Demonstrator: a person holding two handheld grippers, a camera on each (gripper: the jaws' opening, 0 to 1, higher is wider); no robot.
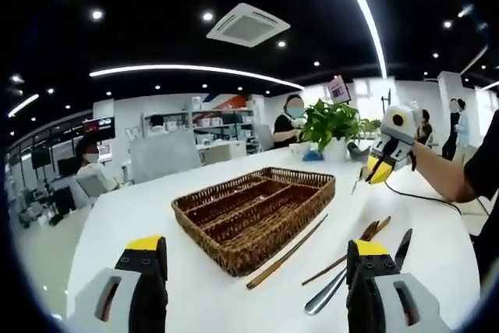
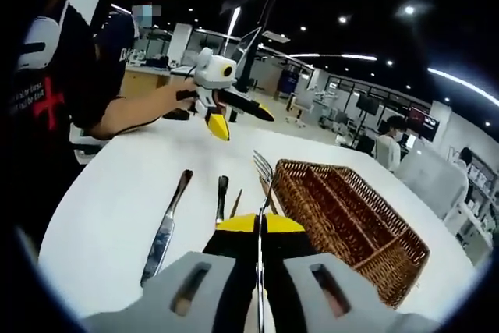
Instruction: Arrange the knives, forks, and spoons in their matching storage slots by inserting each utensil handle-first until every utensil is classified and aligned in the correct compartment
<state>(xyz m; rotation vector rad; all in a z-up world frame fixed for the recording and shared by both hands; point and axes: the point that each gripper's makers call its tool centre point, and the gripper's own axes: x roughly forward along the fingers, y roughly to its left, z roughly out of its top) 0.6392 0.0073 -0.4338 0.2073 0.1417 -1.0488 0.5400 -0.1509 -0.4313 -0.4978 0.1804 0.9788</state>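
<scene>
A brown wicker cutlery basket (image 1: 234, 232) with long slots lies on the white table (image 1: 140, 208). My left gripper (image 1: 256, 249) is open, its jaws wide apart in front of the basket's near end. To the basket's right lie a long wooden-handled utensil (image 1: 285, 253), a spoon (image 1: 326, 297) and a knife (image 1: 402, 244). In the right gripper view my right gripper (image 2: 260, 228) is shut on a fork (image 2: 263, 164), tines pointing away, left of the basket (image 2: 351, 216). A knife (image 2: 164, 232) and another wooden handle (image 2: 222, 193) lie further left. Each gripper appears across the table in the other's view: right gripper (image 1: 378, 169), left gripper (image 2: 222, 118).
A potted green plant (image 1: 331, 124) stands at the table's far end. A person's forearm (image 2: 136, 111) reaches in over the table (image 2: 117, 185). A cable (image 1: 425, 196) runs over the tabletop at the right. Several people, desks and monitors fill the room beyond.
</scene>
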